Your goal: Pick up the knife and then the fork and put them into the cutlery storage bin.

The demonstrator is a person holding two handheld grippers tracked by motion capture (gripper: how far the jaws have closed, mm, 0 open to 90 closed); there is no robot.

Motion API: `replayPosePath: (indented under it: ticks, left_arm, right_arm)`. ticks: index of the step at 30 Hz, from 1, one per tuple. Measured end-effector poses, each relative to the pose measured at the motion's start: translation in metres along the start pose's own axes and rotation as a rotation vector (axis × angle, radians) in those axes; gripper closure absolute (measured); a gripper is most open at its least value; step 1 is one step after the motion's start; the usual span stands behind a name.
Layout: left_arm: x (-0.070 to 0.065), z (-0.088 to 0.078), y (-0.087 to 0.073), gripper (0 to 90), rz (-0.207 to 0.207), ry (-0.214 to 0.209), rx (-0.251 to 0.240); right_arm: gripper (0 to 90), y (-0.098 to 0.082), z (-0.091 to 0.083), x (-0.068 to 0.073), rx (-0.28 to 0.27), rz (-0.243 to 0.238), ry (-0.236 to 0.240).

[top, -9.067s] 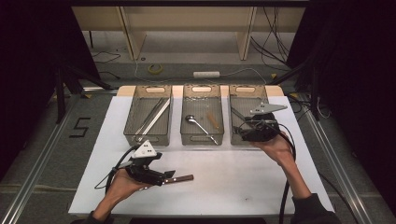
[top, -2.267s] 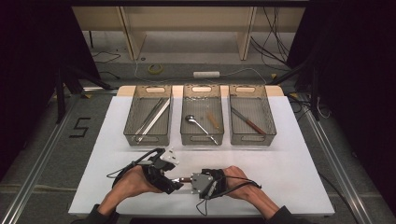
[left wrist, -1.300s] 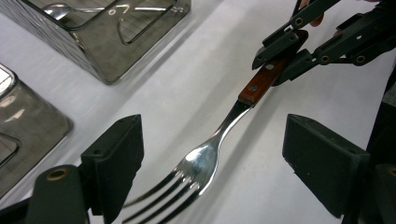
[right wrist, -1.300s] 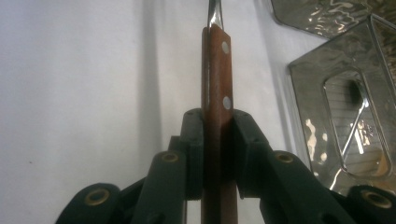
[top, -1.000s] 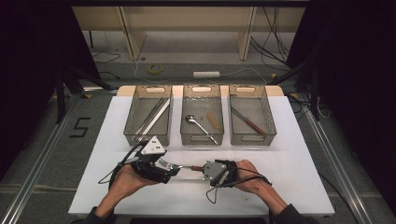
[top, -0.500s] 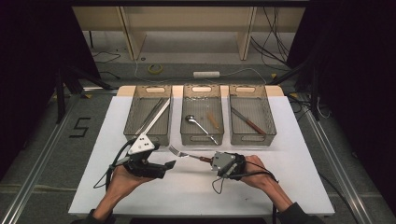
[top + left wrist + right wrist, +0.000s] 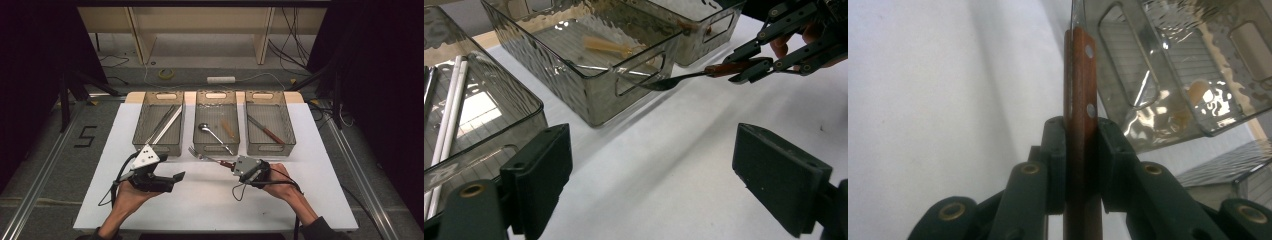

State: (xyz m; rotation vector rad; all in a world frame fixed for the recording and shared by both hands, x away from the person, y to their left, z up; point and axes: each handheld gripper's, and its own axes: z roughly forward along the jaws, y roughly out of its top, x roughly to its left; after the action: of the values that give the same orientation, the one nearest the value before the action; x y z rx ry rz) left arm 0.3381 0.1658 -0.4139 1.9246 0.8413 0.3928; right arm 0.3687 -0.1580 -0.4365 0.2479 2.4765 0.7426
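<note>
I am gripping a fork (image 7: 210, 159) by its wooden handle in my right claw (image 7: 234, 165), the pads pressing flat on both sides of the riveted wood, as the right claw view shows. The fork is sticking out level above the white bench (image 7: 210, 200), tines pointing toward the near wall of the middle bin (image 7: 216, 148), where a spoon (image 7: 214, 135) is lying. My left claw (image 7: 172, 177) is hanging wide open with nothing in it, just above the bench near the left bin (image 7: 159, 145). I judge the fork to be light and stiff; its metal neck looks slippery, so the wood is the better hold, though gripped this far back the head may sag or swivel.
</note>
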Motion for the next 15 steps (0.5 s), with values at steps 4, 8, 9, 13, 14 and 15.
replayPosePath:
  ticks: [4,8,9,13,14,15]
  left_arm:
    - [0.003,-0.001,-0.003,15.7,-0.007,0.014,-0.015]
    - [0.006,-0.003,-0.006,15.6,-0.017,0.023,-0.023]
    - [0.007,-0.003,-0.007,15.6,-0.019,0.022,-0.025]
    - [0.008,-0.004,-0.008,15.6,-0.021,0.032,-0.036]
    - [0.008,-0.004,-0.008,15.6,-0.022,0.032,-0.037]
    - [0.008,-0.005,-0.008,15.6,-0.025,0.033,-0.037]
  right_arm:
    - [76.8,0.000,-0.004,-0.004,-0.010,0.004,-0.009]
    - [76.8,0.001,-0.008,-0.007,-0.025,0.022,-0.016]
    - [76.8,0.001,-0.008,-0.008,-0.025,0.023,-0.018]
    - [76.8,0.002,-0.013,-0.013,-0.037,0.047,-0.031]
    - [76.8,0.001,-0.014,-0.015,-0.041,0.044,-0.035]
    - [76.8,0.001,-0.014,-0.015,-0.043,0.053,-0.034]
